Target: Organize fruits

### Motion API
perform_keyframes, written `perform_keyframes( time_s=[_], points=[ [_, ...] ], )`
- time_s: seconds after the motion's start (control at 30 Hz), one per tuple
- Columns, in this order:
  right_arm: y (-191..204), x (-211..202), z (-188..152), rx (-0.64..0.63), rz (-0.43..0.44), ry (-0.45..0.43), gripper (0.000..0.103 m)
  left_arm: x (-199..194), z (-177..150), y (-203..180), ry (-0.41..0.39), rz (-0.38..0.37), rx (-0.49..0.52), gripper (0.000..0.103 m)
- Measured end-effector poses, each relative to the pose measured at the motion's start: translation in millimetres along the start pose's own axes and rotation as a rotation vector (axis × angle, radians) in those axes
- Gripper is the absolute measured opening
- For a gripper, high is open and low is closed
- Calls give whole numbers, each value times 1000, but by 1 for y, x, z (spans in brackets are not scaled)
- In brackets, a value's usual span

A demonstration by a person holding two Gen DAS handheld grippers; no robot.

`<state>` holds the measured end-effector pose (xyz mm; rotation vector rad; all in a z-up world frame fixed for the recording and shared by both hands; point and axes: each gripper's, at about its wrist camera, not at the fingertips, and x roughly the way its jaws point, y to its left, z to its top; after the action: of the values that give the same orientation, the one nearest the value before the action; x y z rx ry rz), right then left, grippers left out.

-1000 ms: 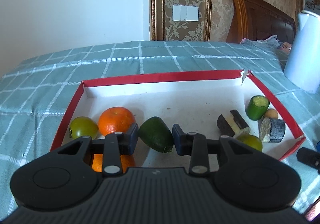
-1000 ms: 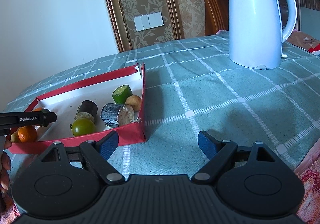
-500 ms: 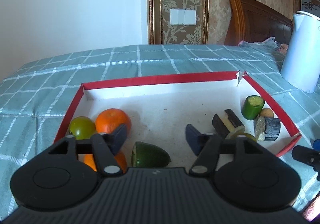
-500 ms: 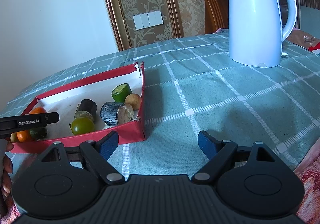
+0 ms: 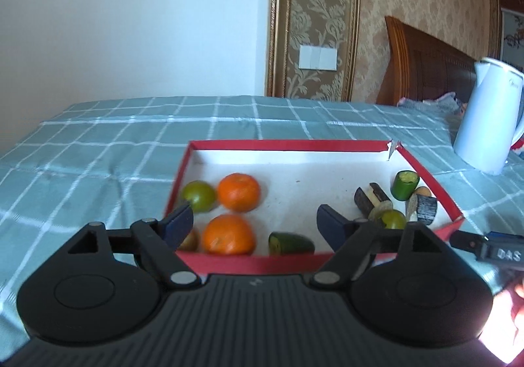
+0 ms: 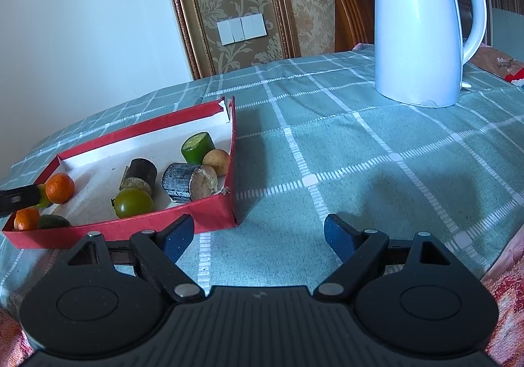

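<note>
We work over a tabletop [image 6: 360, 144] spread with a green checked cloth, where a white kettle [image 6: 422, 29] stands at the far right, well apart from the fruit. Left of it lies a shallow red tray [image 5: 249, 263] with a white floor, and every fruit we can see is already inside it. They seem sorted into two groups: at the tray's left end sit two oranges [image 5: 239, 191], a round green fruit [image 5: 199, 195] at the far left corner, a small dark fruit partly hidden behind the left gripper's finger, and a dark green avocado-like piece [image 5: 290, 243] lying against the near wall just right of the nearer orange. At the right end we see a green cut cylinder [image 6: 195, 148], two dark-skinned cut pieces [image 6: 188, 182], a small tan ball [image 6: 216, 161] and a green tomato-like fruit [image 6: 133, 202]. The left gripper [image 5: 255, 223] has just been opening; its jaws stand well apart with nothing between the pads, above the tray's near wall, the avocado-like piece lying free beyond them. The right gripper [image 6: 258, 237] hangs over bare cloth just right of the tray's near right corner, jaws wide apart and empty. We judge the task nearly done, since no fruit shows on the cloth; at most some regrouping inside the tray may remain.
</note>
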<state>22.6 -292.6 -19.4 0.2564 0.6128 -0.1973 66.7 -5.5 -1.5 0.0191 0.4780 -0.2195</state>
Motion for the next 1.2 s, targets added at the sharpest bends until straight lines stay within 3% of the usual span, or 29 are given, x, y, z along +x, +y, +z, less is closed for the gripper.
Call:
perform_keyframes(
  time_s=[0.3,0.4,0.63,0.83,0.97,1.2],
  points=[
    [2,0,-2,-20,2,-2,87,-48,-34,8,-19,23,-19,93],
    [5,-1,-2,-34,1,-5,87,-47,-41,4,7,69,12,94],
    [15,-13,-8,-61,30,-8,87,-39,-50,5,47,55,3,95],
    [31,-30,-13,-102,42,-47,87,-35,-49,15,74,53,-41,95],
    [43,-44,-15,-110,89,-58,87,-42,-46,16,56,71,-52,99],
    [63,-61,-19,-172,69,-92,88,-54,-38,10,19,83,-35,103]
  ],
)
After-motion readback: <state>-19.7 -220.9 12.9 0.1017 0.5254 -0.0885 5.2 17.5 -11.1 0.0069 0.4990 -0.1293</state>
